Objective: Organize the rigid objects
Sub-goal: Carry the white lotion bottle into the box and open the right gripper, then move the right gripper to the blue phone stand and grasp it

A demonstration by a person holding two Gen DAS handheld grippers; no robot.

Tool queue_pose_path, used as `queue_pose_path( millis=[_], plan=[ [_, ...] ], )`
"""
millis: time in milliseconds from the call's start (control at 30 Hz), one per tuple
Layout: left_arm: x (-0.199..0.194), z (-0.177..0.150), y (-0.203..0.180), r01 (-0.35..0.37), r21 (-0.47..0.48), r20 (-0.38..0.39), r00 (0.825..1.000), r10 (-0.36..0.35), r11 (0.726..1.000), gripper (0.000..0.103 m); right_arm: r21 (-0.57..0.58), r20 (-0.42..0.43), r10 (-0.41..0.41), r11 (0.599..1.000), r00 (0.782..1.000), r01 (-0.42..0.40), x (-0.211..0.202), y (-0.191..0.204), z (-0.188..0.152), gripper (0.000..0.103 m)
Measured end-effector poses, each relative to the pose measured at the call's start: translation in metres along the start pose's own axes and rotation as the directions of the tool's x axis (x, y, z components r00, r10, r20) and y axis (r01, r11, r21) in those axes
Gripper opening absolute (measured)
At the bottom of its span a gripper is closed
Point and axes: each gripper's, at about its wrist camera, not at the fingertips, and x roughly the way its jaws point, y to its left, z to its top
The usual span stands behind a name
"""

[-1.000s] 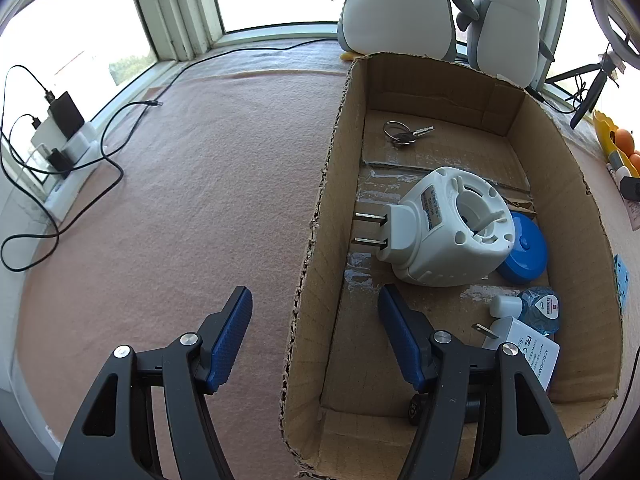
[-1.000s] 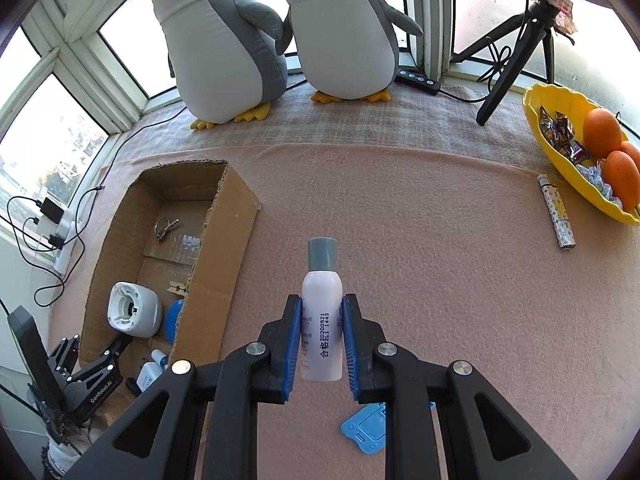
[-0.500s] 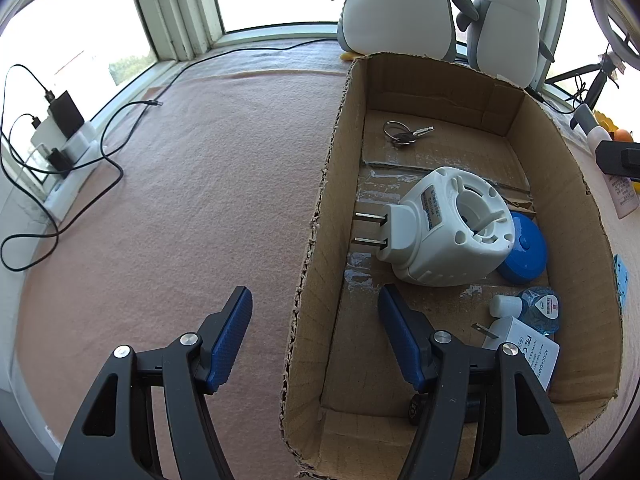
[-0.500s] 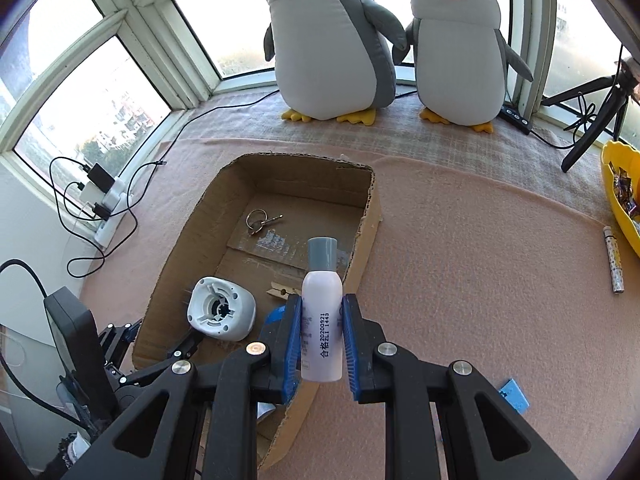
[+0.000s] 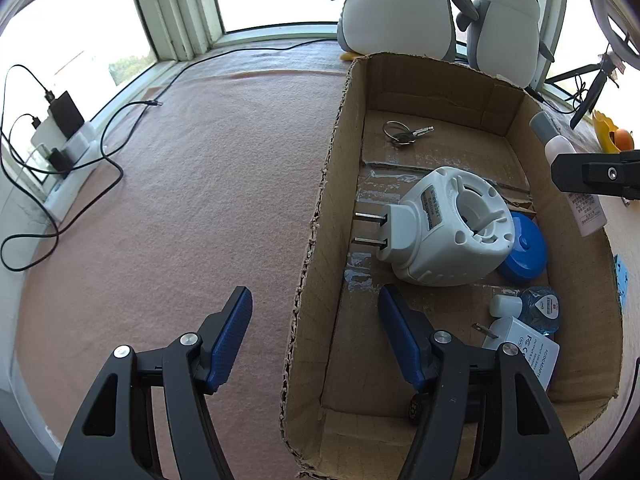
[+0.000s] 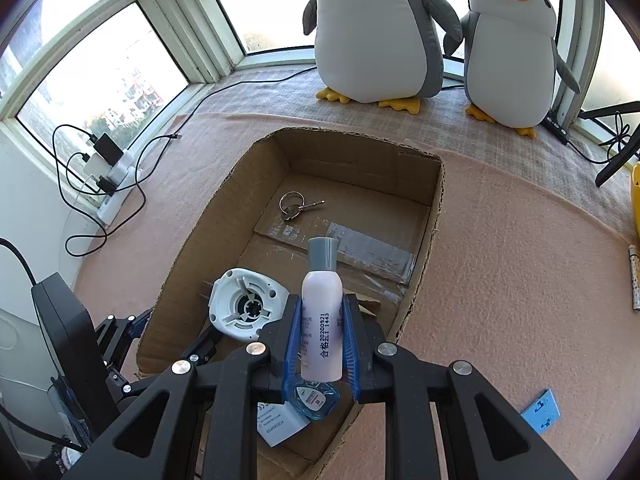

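Observation:
My right gripper (image 6: 320, 316) is shut on a white bottle with a grey cap (image 6: 322, 312) and holds it above the open cardboard box (image 6: 436, 208). The bottle also shows in the left wrist view (image 5: 576, 192) over the box's right wall (image 5: 560, 184). My left gripper (image 5: 314, 320) is open and empty, straddling the box's left wall (image 5: 320, 216). Inside the box lie a white plug-in device (image 5: 444, 228), a key ring (image 5: 404, 134), a blue round case (image 5: 524, 252), a small blue bottle (image 5: 536, 308) and a white adapter (image 5: 524, 352).
Two plush penguins (image 6: 380, 28) stand behind the box by the window. A power strip with chargers and cables (image 5: 60, 140) lies at the left. A blue card (image 6: 540, 410) and a slim tube (image 6: 634, 276) lie on the pink cloth at the right. A tripod (image 5: 592, 88) stands at the far right.
My right gripper has carried the bottle leftward from the open cloth to above the box. The left gripper has not moved.

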Motion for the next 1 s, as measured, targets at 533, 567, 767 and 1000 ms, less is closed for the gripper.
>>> queue_pose_path(
  millis=[533, 567, 767, 1000],
  plan=[
    [0.000, 0.000, -0.001, 0.000, -0.002, 0.001, 1.000, 0.000, 1.000, 0.066, -0.014, 0.003, 0.003, 1.000, 1.000, -0.003, -0.005, 0.005, -0.003, 0.024],
    [-0.001, 0.000, -0.001, -0.001, -0.001, 0.001, 1.000, 0.001, 1.000, 0.066, -0.014, 0.004, 0.003, 1.000, 1.000, -0.003, -0.006, 0.005, -0.003, 0.024],
    [-0.001, 0.000, -0.001, 0.000, -0.002, 0.001, 1.000, 0.000, 1.000, 0.066, -0.005, 0.011, -0.004, 1.000, 1.000, 0.004, -0.011, 0.004, -0.005, 0.029],
    [-0.001, -0.001, -0.001, 0.001, -0.001, 0.002, 1.000, -0.001, 1.000, 0.066, 0.013, 0.024, 0.000, 1.000, 1.000, 0.000, -0.022, 0.000, -0.010, 0.036]
  ],
)
